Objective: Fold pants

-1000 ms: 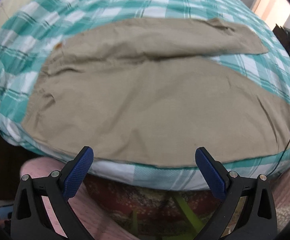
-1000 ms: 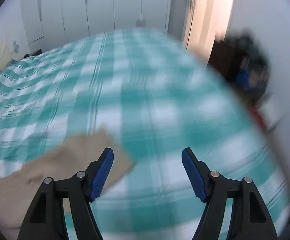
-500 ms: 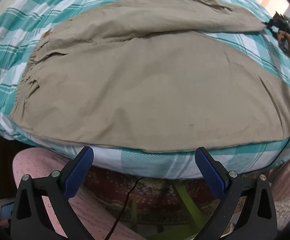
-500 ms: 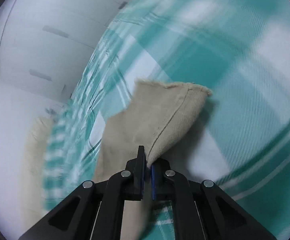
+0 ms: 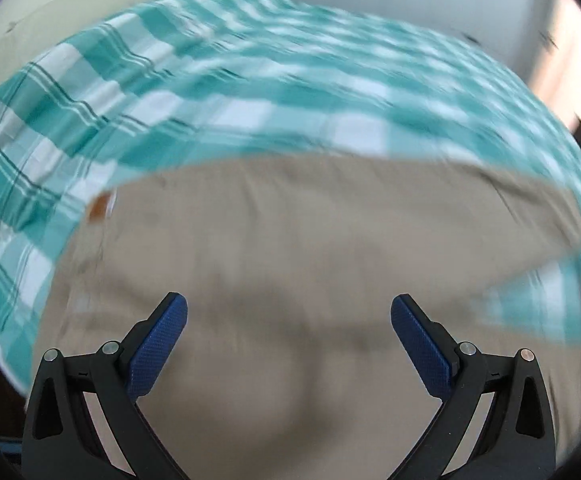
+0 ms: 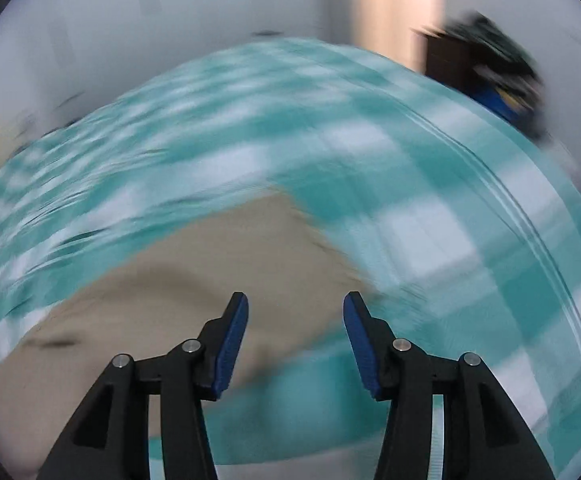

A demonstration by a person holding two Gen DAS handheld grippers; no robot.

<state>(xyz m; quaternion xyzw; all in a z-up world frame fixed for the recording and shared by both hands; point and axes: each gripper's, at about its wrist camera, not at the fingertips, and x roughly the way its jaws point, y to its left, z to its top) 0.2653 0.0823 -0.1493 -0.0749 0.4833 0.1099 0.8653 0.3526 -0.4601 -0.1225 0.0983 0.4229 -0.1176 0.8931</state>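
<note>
**Grippers both empty over the pants, frames blurred**

Left gripper (image 5: 288,320): jaws spread wide, nothing between the blue pads (image 5: 158,346), hanging over the tan pants (image 5: 310,240). Right gripper (image 6: 294,318): jaws about half apart and opening, no cloth pinched between them; pants (image 6: 194,264) sit behind and to the lower left of it.

Pants lie flat on the bed (image 5: 218,92), which has a teal-and-white checked cover. Left wrist view: tan cloth fills the centre and bottom, small orange tag (image 5: 100,206) at its left edge. Right wrist view: a pants end peaks at mid-frame, checked cover around it.

Room: pale wall (image 6: 170,12) at top, warm-lit strip (image 6: 394,8) upper centre-right, dark clutter (image 6: 490,68) upper right, too smeared to identify.
</note>
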